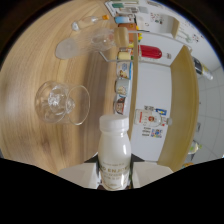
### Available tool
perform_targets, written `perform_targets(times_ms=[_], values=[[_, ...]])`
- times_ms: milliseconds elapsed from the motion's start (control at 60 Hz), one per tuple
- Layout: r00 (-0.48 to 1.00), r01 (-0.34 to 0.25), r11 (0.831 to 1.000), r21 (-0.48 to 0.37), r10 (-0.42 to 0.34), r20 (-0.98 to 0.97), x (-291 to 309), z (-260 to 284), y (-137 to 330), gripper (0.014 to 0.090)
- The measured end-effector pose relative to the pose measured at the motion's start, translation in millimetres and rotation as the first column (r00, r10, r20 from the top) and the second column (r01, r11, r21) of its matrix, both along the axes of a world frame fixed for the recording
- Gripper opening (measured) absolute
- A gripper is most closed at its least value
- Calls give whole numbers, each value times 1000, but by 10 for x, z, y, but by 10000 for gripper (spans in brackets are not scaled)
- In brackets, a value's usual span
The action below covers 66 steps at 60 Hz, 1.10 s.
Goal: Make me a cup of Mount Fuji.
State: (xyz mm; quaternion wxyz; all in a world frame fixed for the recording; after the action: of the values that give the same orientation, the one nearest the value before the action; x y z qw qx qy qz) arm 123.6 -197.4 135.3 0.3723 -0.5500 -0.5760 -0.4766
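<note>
Your gripper (114,175) has its two fingers squeezed tight on the white milk bottle (114,150). Beyond it, a clear glass (61,102) lies over the wooden table (30,70).

Showed only as the gripper (114,179): two fingers (80,176), off-white, matte, plain-faced. Looked broad and blocky, with upper edges sloping down and outward from the centre. Rose out of a black, wavy-edged mass that hid the rest of the housing. Carried a dark shadowed strip along each inner face, near the middle. Matched side to side in colour and shape, roughly mirror-symmetric. Finer surface detail (screws, markings) too small to tell. Pressed from both sides on the white bottle (114,150).
</note>
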Motion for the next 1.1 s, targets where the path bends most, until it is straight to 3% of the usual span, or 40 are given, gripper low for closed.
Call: perform_targets(times_ms=[167,350,550,700,800,900,983,1100], values=[[969,-78,997,-2,76,234,-105,18,34,476],[934,-91,996,-19,92,346,-106,18,69,478],[967,-100,995,8,96,236,-134,170,34,480],[980,-21,996,83,37,-195,-107,528,-105,480],[829,37,990,137,47,-557,-131,866,-214,481],[552,73,990,119,60,-832,-177,1012,-281,483],[330,145,987,69,18,-944,-101,935,-244,483],[83,182,981,-58,-75,-994,-11,507,-136,481]])
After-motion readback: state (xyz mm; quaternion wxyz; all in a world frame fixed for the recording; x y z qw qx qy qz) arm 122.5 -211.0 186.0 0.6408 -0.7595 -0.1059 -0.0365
